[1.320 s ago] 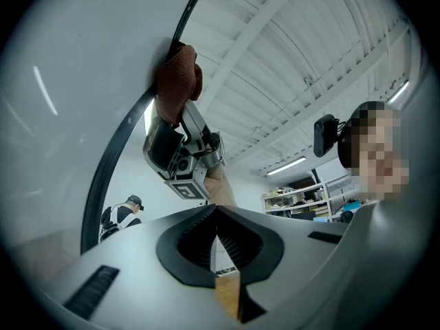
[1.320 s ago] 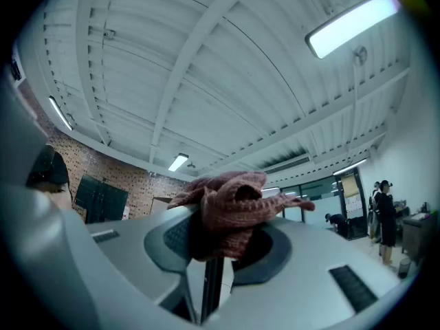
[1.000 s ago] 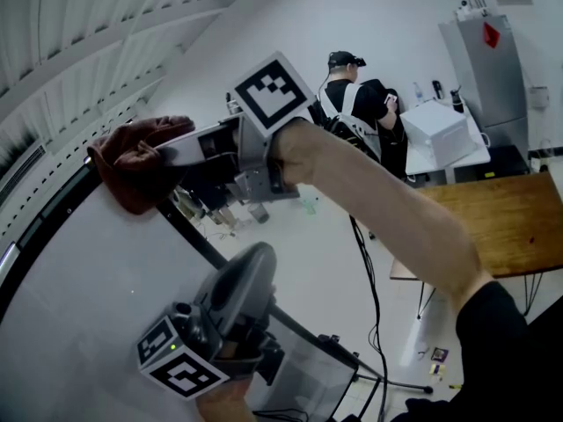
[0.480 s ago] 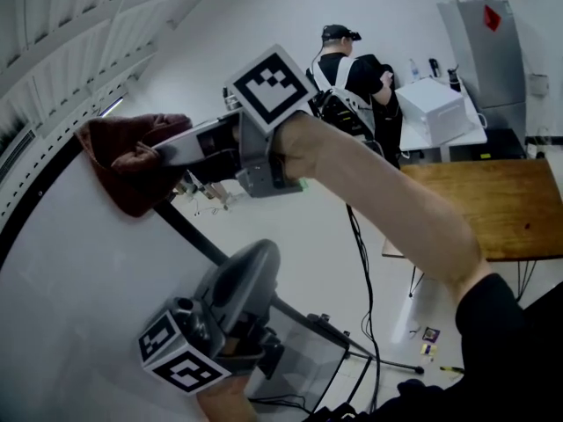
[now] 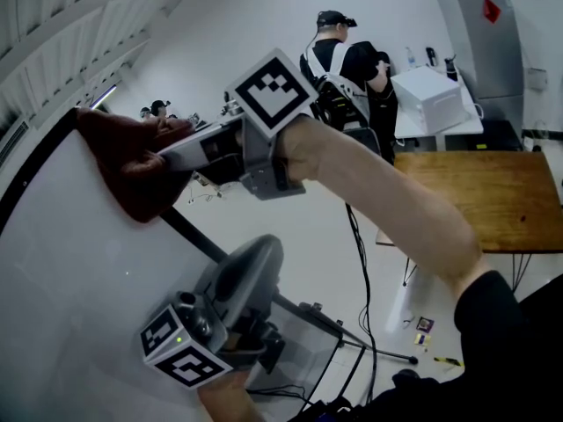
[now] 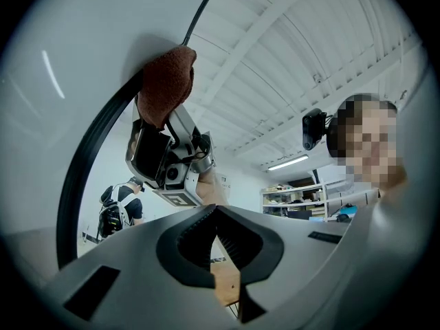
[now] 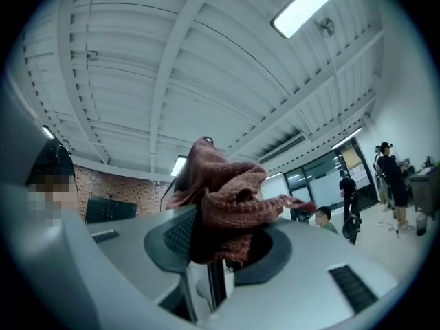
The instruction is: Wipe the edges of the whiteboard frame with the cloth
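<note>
A dark red cloth (image 5: 132, 170) is pressed on the upper corner of the whiteboard (image 5: 62, 280), where its black frame (image 5: 35, 161) bends. My right gripper (image 5: 163, 158) is shut on the cloth, which bunches between its jaws in the right gripper view (image 7: 223, 208). My left gripper (image 5: 251, 258) hangs lower, beside the board's side edge, shut with nothing in it. The left gripper view shows its jaws closed (image 6: 216, 215), with the cloth (image 6: 165, 88) and the right gripper (image 6: 165, 167) above on the black frame (image 6: 86, 170).
A person with a backpack (image 5: 343, 60) stands at the back near a white box (image 5: 431, 95) and a grey cabinet (image 5: 493, 42). A wooden table (image 5: 475, 200) is at the right. The board's stand legs and cables (image 5: 356, 345) lie on the floor.
The cloth has slid slightly round the frame's corner with the right gripper still shut on it. The head view has shifted. The left gripper has hardly moved.
</note>
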A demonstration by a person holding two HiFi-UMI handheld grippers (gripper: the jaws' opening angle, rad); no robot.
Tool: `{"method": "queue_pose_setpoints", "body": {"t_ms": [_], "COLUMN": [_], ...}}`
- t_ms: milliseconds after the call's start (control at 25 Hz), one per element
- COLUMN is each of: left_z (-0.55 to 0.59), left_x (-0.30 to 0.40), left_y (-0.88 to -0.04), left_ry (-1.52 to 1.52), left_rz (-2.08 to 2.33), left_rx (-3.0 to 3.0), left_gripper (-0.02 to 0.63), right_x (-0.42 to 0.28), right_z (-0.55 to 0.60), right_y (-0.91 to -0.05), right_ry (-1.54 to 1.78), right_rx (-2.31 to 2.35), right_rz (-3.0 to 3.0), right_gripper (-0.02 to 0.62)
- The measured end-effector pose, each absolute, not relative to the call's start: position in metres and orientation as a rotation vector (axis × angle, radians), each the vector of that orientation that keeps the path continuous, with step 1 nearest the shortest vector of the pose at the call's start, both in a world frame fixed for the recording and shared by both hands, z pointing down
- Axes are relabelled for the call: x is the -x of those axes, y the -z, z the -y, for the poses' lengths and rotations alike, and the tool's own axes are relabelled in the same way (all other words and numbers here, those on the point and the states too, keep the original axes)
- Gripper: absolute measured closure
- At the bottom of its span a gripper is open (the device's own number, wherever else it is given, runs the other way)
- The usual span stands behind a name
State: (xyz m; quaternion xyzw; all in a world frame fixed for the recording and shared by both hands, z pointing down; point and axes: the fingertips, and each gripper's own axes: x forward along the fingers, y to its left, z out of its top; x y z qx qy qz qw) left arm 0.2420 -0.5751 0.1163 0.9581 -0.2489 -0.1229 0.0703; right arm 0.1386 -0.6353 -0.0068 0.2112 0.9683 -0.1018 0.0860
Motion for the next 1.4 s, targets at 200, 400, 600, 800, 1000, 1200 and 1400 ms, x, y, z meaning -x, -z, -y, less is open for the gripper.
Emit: {"method": "queue_pose_setpoints", "body": {"t_ms": [200, 400, 600, 800, 1000, 1200, 1400], "left_z": [0.575, 0.578, 0.581, 0.585, 0.589, 0.585, 0.588], "left_x": [-0.245, -0.244, -0.243, -0.239, -0.237, -0.241, -0.241], "left_y": [-0.127, -0.124, -0.123, -0.127, -0.128, -0.152, -0.171], "left_ry": [0.369, 0.354, 0.32, 0.316, 0.297, 0.294, 0.297], "left_rz": [0.748, 0.747, 0.74, 0.732, 0.718, 0.7, 0.679], "left_rx": [-2.863, -2.835, -2.815, -2.787, -2.767, -2.747, -2.721], "left_gripper": [0.604, 0.604, 0.604, 0.604, 0.604, 0.604, 0.604], "right_x": [-0.142, -0.142, -0.14, -0.137, -0.135, -0.136, -0.134], "right_z": [0.633, 0.634, 0.637, 0.641, 0.647, 0.643, 0.648], "right_y": [-0.011, -0.015, -0.018, -0.023, -0.028, -0.052, -0.072], "right_ry": [0.297, 0.303, 0.328, 0.348, 0.379, 0.36, 0.379], "right_rx": [-0.609, -0.583, -0.588, -0.581, -0.578, -0.543, -0.537], "right_rz": [-2.914, -2.936, -2.945, -2.954, -2.957, -2.986, -2.997], "right_gripper": [0.469, 0.469, 0.469, 0.469, 0.469, 0.469, 0.469]}}
